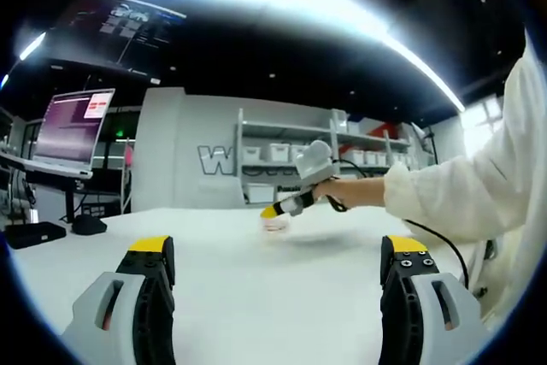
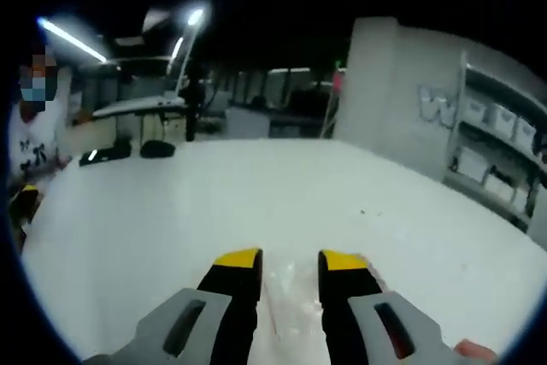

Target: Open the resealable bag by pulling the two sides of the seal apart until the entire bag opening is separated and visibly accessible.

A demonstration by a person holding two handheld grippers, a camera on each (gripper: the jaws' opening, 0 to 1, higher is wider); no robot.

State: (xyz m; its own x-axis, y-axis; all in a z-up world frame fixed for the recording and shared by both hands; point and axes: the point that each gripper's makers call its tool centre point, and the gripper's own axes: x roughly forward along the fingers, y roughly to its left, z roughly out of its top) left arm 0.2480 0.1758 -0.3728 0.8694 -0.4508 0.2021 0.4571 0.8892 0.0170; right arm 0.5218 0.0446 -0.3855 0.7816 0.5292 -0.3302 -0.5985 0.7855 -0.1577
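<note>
The resealable bag [image 1: 276, 223] is a small clear bundle on the white table [image 1: 256, 297], far ahead in the left gripper view. A hand in a white sleeve [image 1: 461, 194] holds my right gripper [image 1: 272, 211] with its yellow tips down on the bag. In the right gripper view the clear bag [image 2: 288, 297] lies in the narrow gap between the jaws of my right gripper [image 2: 290, 260]; the jaws do not touch each other. At the front of the table [image 2: 171, 211], well short of the bag, my left gripper [image 1: 279, 245] stands wide open with nothing in it.
A monitor [image 1: 75, 126] on a stand and dark devices [image 1: 34, 233] sit at the table's left. Shelves with white bins [image 1: 291, 156] line the back wall. A black cable [image 1: 440, 241] trails off the right side. A person [image 2: 30, 134] stands at the far left.
</note>
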